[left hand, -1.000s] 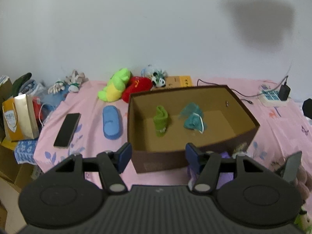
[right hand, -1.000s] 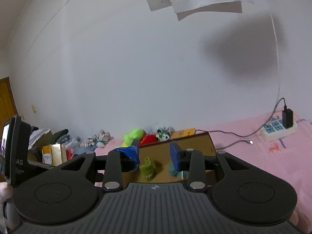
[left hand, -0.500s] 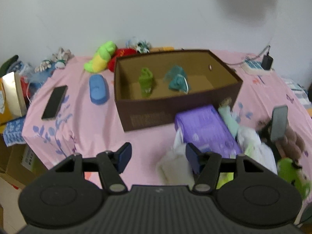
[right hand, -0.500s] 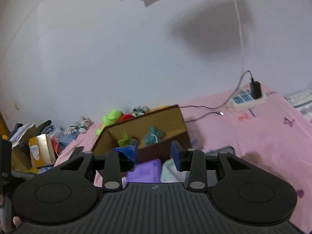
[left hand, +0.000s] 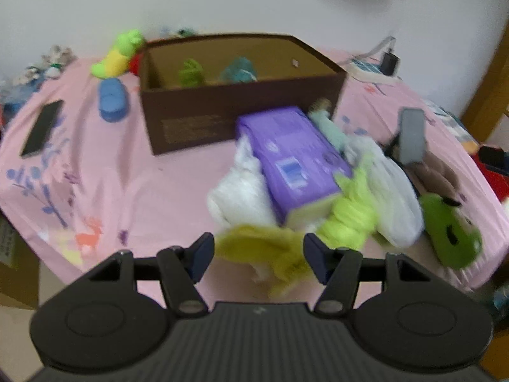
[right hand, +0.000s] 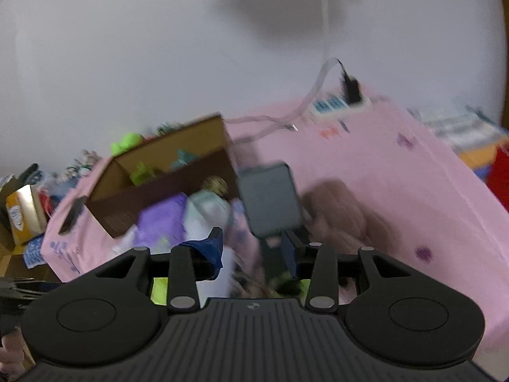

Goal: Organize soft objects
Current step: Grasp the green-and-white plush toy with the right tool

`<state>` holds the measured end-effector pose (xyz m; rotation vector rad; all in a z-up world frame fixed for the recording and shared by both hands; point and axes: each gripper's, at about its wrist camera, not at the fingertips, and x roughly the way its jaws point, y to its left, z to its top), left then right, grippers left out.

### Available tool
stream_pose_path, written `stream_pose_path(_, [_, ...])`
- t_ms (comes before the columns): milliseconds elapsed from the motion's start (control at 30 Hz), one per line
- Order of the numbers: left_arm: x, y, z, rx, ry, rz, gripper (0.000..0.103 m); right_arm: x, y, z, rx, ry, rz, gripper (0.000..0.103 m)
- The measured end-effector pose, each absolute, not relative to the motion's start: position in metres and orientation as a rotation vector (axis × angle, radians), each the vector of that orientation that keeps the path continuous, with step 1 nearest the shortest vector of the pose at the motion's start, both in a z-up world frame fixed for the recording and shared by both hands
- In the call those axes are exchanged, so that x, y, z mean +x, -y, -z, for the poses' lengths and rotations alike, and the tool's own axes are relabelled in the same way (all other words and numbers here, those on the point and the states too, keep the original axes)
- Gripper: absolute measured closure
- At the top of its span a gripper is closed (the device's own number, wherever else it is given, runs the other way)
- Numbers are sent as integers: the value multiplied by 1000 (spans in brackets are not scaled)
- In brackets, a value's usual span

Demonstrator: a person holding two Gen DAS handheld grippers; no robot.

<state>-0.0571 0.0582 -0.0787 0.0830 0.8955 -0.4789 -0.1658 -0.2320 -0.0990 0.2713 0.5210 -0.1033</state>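
Observation:
A brown cardboard box stands on the pink bed and holds a green sock and a teal soft item. In front of it lies a pile: a purple pack, white cloth, a lime soft item, a yellow-green cloth and a green frog plush. My left gripper is open, its fingers either side of the yellow-green cloth. My right gripper is open above the pile; the box also shows in the right wrist view.
A grey tablet on a stand rises beside the pile. A blue case, a phone and green and red plushes lie left of the box. A power strip with cables sits at the back right. A brown plush lies right.
Both grippers have pulled back and tilted down from the box toward the pile at the bed's near edge. The left gripper now straddles the yellow-green cloth. Views are motion-blurred.

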Motion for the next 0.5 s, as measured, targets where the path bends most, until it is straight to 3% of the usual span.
stream_pose_path(500, [-57, -62, 109, 18, -991, 611, 38, -169, 276, 148, 321, -720, 176, 76])
